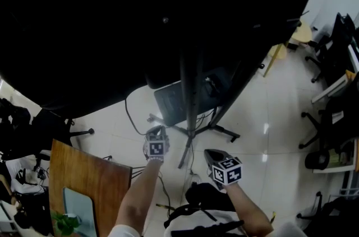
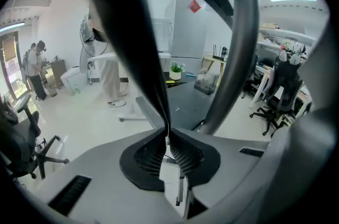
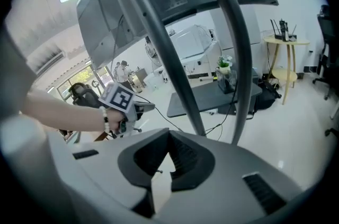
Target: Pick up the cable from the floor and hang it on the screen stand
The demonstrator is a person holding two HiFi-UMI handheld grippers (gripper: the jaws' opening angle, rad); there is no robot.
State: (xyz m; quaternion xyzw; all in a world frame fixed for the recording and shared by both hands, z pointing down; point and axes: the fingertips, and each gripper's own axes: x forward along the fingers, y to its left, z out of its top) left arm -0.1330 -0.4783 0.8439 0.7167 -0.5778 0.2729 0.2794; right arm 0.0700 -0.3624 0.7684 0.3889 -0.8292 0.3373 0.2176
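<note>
In the head view the big black screen [image 1: 140, 12] fills the top, carried on its dark stand [image 1: 190, 90] with splayed legs. A thin black cable [image 1: 130, 115] curls over the white floor beside the stand's base. My left gripper [image 1: 156, 132] is just left of the stand's pole. In the left gripper view its jaws [image 2: 168, 138] are shut on a black cable [image 2: 151, 69] that rises from the pads toward the camera. My right gripper [image 1: 213, 155] hangs to the right of the pole, and its jaws [image 3: 168, 150] are shut with nothing between them. The stand's poles [image 3: 164, 48] rise in front of it.
A wooden desk [image 1: 84, 185] stands at lower left. Office chairs [image 1: 331, 118] and a round yellow table [image 1: 300, 34] are at the right. A dark flat base [image 1: 174, 101] lies under the stand. A person [image 2: 34, 66] stands far off in the room.
</note>
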